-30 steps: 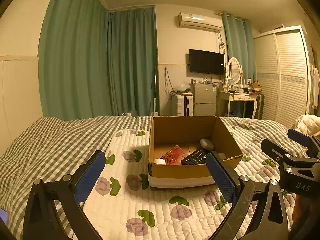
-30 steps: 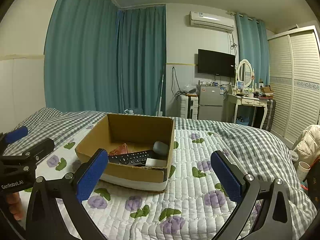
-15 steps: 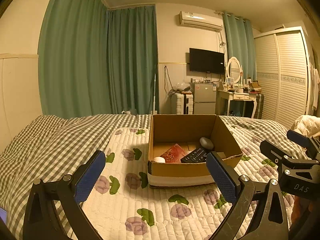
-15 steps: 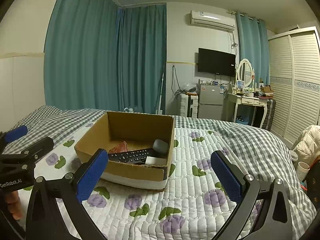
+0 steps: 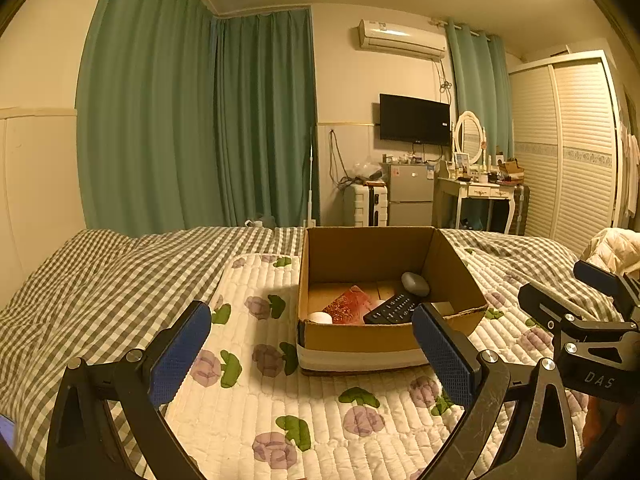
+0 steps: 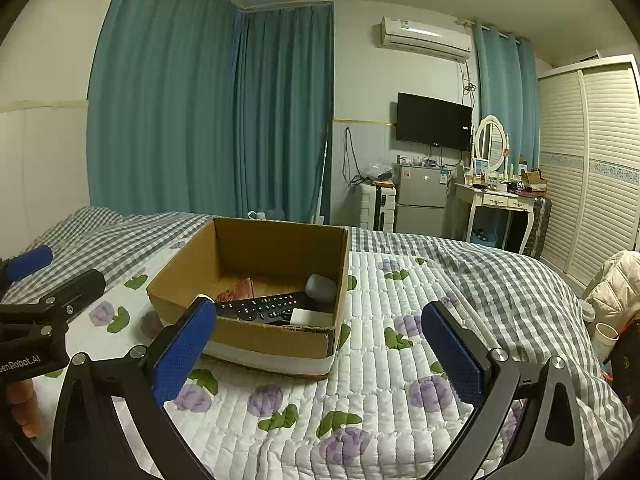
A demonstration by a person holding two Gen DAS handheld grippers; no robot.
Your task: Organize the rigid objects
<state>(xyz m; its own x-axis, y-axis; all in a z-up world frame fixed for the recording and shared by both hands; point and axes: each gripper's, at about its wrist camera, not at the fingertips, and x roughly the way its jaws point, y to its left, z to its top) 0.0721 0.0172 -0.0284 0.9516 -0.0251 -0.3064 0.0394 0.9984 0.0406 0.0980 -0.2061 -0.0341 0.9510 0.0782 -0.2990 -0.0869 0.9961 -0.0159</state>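
Left wrist view: cardboard box [image 5: 384, 340] on quilt [image 5: 248, 408], centre-right. Inside: remote [image 5: 394, 308], grey case [image 5: 415, 283], red packet [image 5: 350, 306], white round item [image 5: 320, 317]. Nothing loose outside; task looks near done. Left gripper [image 5: 312, 354] jaws apart, empty.

Right wrist view: box [image 6: 276, 338] left of centre, walls tall, top open. Right gripper [image 6: 320, 354] jaws apart, empty. Bare quilt [image 6: 400, 360] right and near; bed [image 6: 520, 288] edge far right.

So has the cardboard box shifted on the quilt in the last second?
No. The cardboard box sits at the same spot against the floral quilt and its printed flowers.
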